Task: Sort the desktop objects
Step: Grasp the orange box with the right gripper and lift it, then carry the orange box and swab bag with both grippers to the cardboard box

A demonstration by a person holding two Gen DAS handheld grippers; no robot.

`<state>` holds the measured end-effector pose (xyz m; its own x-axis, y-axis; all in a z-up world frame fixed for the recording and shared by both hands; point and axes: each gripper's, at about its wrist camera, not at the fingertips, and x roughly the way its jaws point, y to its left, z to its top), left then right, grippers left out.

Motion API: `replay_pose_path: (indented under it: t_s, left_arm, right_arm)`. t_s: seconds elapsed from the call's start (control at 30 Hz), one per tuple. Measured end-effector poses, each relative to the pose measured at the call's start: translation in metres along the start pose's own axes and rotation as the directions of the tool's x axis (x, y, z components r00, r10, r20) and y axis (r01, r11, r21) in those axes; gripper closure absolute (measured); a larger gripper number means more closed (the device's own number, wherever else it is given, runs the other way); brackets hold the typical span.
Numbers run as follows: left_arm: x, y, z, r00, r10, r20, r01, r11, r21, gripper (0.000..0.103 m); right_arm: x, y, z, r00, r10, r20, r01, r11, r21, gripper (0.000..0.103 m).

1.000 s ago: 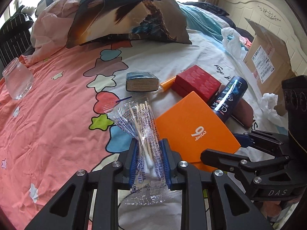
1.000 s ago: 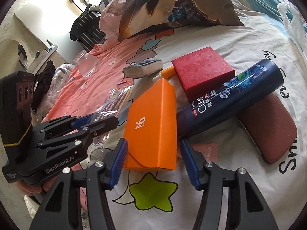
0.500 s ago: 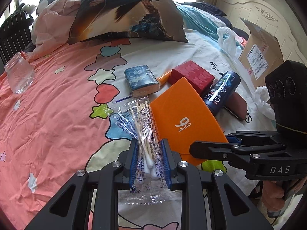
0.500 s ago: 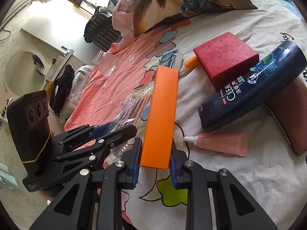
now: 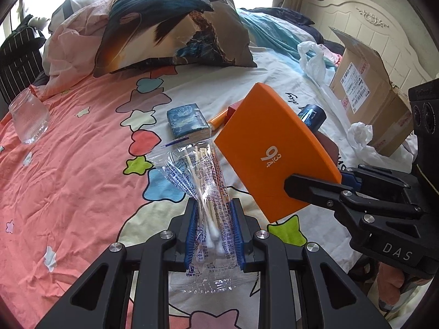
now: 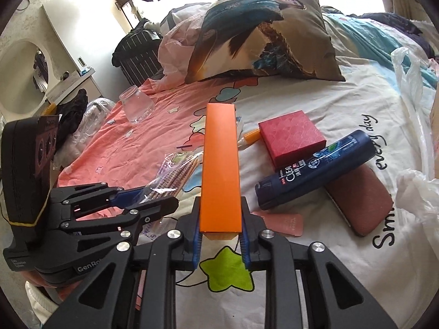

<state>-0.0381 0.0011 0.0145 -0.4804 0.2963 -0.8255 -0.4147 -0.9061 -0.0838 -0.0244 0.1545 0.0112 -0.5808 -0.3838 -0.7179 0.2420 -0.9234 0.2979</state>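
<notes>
Above a patterned bed, the left gripper (image 5: 214, 227) jaws clamp a clear plastic packet of cotton swabs (image 5: 205, 192); the right gripper (image 6: 221, 235) jaws clamp a flat orange box (image 6: 221, 170). Both items appear lifted clear, so carrying each to its sorting spot likely comes next.

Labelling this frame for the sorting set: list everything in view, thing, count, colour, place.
orange box: 1, orange, lifted off the bed, on edge in right jaws
cotton swab packet: 1, clear, in left jaws
shampoo bottle: 1, dark blue, lying across the case
red box: 1, red, beyond the bottle
case: 1, brownish red, under the bottle
pink tube: 1, pink, near the bottle cap
tissue pack: 1, blue, mid-bed
orange-capped tube: 1, beside red box
glass jar: 1, clear, on pink sheet
pillow: 1, printed, head of bed
cardboard box: 1, brown, bedside
left gripper: shut on packet
right gripper: shut on orange box
</notes>
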Motion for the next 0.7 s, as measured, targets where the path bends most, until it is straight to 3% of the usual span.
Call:
replay_pose_path:
  t_s: [0.23, 0.7]
  left_arm:
    - [-0.012, -0.017, -0.001, 1.0, 0.006, 0.016, -0.006, 1.0, 0.028, 0.079]
    - [-0.036, -0.063, -0.002, 0.999, 0.01, 0.047, -0.015, 0.996, 0.091, 0.079]
  right_arm:
    - [-0.015, 0.008, -0.005, 0.995, -0.094, 0.032, 0.096, 0.993, -0.063, 0.081]
    - [-0.053, 0.004, -0.012, 0.982, -0.168, 0.08, 0.174, 0.982, -0.079, 0.081]
